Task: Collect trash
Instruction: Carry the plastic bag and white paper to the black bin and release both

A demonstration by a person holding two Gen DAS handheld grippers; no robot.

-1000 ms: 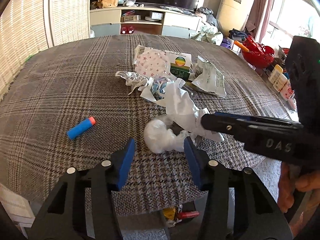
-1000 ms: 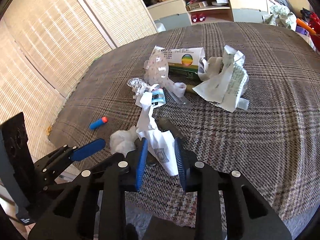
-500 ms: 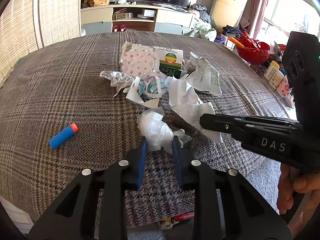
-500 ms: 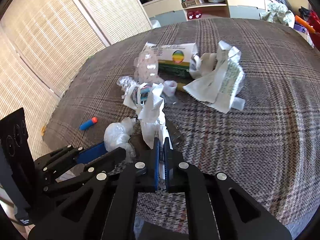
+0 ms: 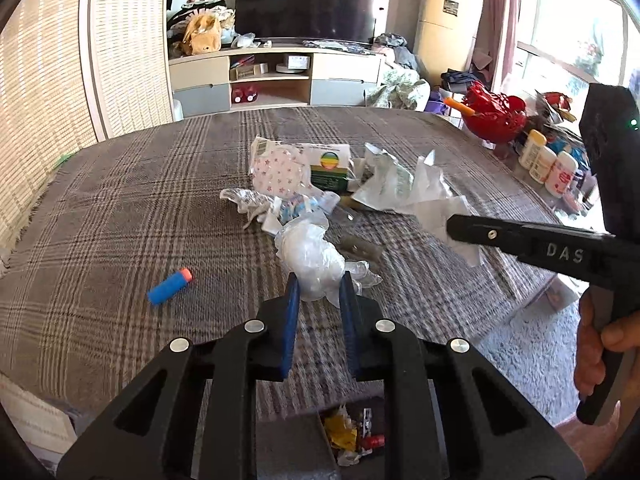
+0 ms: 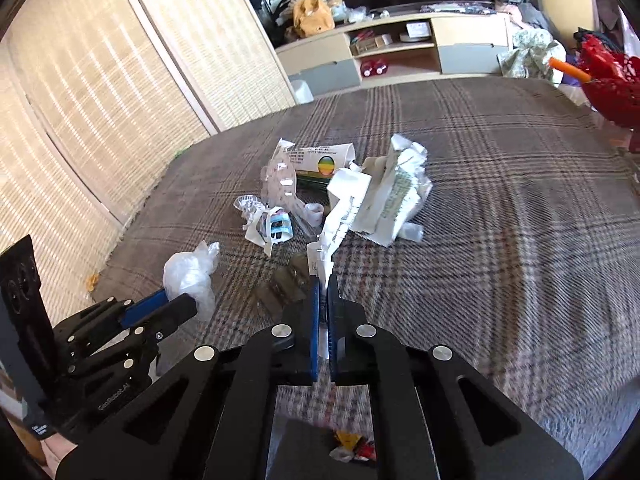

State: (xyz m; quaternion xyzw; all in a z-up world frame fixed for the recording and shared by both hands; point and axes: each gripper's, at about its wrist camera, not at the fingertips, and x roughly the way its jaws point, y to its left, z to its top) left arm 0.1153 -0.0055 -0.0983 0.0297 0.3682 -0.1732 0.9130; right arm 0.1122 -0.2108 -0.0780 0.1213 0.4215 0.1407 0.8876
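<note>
Plaid brown cloth (image 5: 120, 208) covers the table, trash pile mid-table. Left gripper (image 5: 318, 284) has its blue pads (image 5: 291, 300) pinched in on a crumpled clear plastic wad (image 5: 310, 252), jaws narrow with the wad bulging out ahead of them. In the right wrist view that same wad (image 6: 188, 276) sits at the left gripper's tip, near the table's near-left edge. Right gripper (image 6: 322, 280) is clamped almost flat on a strip of white crumpled paper (image 6: 340, 216), which rises forward from between its pads; in the left wrist view the paper (image 5: 436, 204) sticks out past the right gripper's tip. Can't tell if either piece is fully clear of the cloth.

Rest of the pile lies behind both grippers: star-print wrapper (image 5: 278, 168), white-green box with a rainbow circle logo (image 5: 330, 164), big crumpled printed sheet (image 6: 396, 196), small blue-white torn label (image 6: 278, 228), clear crinkled film (image 5: 240, 198). Dark brownish wrapper (image 6: 280, 288) lies flat on the cloth, just left of the right gripper's tips. Blue foam dart with orange tip (image 5: 170, 286) lies alone, left of the wad, apart from the pile.

Below the table edge, between the gripper arms, some yellow and red scraps (image 5: 352, 436) show in a dark opening, container unclear. Red basket (image 5: 494, 114) and white bottles (image 5: 548, 162) stand off the table's right side. Person's hand (image 5: 596, 344) grips the right handle.
</note>
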